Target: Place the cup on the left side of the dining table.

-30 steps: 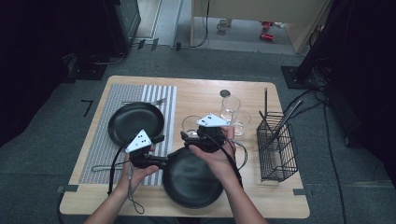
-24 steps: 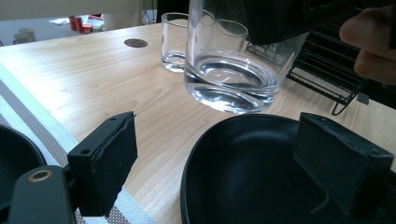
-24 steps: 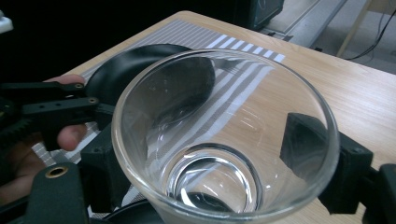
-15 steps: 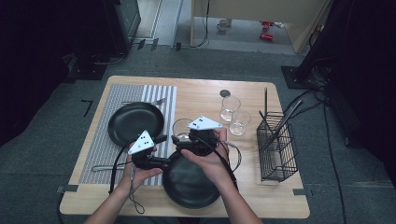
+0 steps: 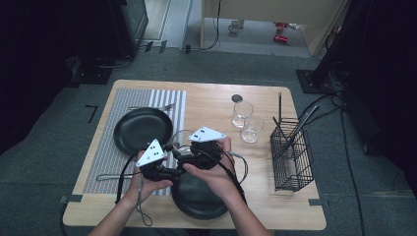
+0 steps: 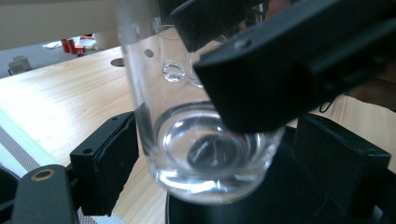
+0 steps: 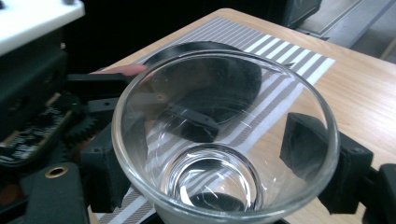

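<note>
Grey carpet lies all around a wooden table (image 5: 211, 101), and dark shapes stand at the left and right of the room. On the table lies one striped mat (image 5: 105, 152) at the left. Two black plates can be counted: one plate (image 5: 142, 129) on the mat and one near plate (image 5: 196, 199) close to the person, partly hidden by the hands. Three glasses can be counted: two empty glasses (image 5: 247, 122) stand side by side at the far right, and one held glass (image 7: 224, 140) sits in the middle, above the far edge of the near plate. One wire basket (image 5: 293, 155) stands at the right with long dark sticks poking out.

The right gripper (image 5: 194, 150) has its tongs clamped on the held glass, one on each side. The left gripper (image 5: 169, 169) has its tongs on either side of the bottom of the same glass, but I cannot tell if they press on it. A fork (image 5: 150, 107) on the mat is hard to make out. One small dark round thing (image 5: 237, 98) lies far back. No writing can be read.
</note>
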Available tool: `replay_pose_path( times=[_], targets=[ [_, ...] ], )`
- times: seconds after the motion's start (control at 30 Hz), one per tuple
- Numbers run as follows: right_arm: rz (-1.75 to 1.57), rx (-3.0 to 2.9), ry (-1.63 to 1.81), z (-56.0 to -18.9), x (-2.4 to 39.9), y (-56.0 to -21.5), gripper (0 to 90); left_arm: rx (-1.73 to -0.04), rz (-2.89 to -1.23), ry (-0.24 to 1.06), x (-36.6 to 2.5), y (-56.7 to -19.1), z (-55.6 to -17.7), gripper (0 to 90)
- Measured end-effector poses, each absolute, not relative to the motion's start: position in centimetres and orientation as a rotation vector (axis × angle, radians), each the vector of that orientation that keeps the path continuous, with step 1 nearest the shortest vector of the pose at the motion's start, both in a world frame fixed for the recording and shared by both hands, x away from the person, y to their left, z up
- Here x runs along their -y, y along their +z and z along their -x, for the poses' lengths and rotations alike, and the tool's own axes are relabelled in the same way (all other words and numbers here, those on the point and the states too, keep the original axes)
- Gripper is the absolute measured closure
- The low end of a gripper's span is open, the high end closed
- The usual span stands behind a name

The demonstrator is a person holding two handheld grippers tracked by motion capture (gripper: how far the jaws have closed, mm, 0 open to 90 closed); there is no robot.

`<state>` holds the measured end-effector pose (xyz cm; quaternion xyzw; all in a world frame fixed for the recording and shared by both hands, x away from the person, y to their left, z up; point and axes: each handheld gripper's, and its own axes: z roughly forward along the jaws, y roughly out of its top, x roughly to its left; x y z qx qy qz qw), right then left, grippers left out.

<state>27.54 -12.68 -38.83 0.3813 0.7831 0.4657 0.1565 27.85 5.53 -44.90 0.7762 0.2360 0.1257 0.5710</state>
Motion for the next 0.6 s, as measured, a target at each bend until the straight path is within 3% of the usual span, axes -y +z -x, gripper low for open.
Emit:
replay_pose_path(
  times=[0.6],
  targets=[
    [-1.047, -2.328, 1.389, -26.84, 12.14, -38.56, 20.0, -0.461, -1.784, 0.386, -5.67, -44.44, -27.32, 21.9]
  ],
)
